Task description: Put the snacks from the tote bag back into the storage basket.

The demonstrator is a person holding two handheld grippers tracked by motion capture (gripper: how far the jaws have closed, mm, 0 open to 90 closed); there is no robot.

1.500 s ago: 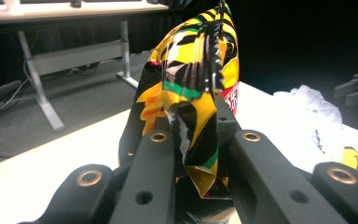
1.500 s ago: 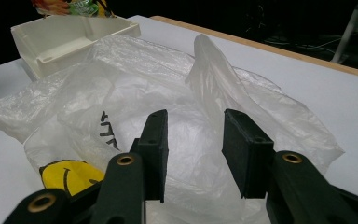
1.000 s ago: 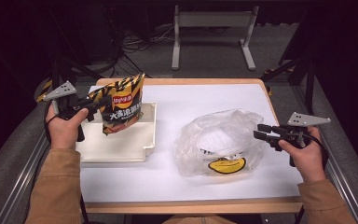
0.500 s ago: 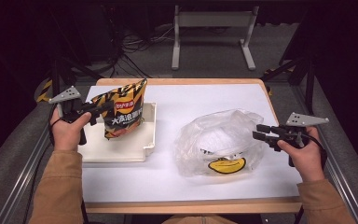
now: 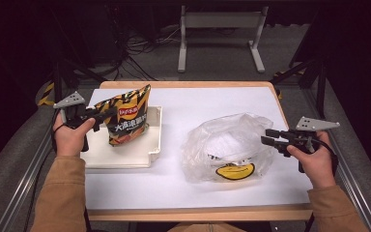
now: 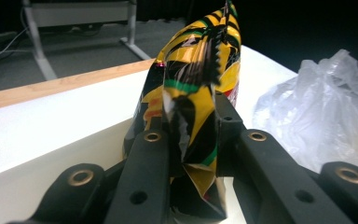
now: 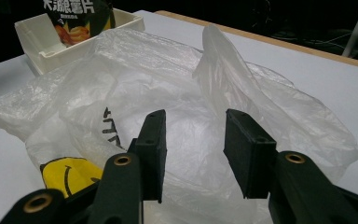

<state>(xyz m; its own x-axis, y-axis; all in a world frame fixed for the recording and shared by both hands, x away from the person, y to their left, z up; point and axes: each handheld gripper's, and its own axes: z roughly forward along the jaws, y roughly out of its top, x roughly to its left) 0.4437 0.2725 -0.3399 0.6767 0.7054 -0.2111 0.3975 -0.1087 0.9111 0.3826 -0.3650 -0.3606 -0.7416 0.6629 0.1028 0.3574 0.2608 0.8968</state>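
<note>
Moved: chip bag point(image 5: 125, 114) had shifted right with the left gripper point(image 5: 101, 115), staying over the white tray point(image 5: 125, 157).
Left gripper: clamped on the bag's crimped edge.
Right gripper point(image 5: 269, 136): jaws apart, beside the clear plastic bag point(image 5: 229, 145).
Table point(image 5: 198, 104): white.
</note>
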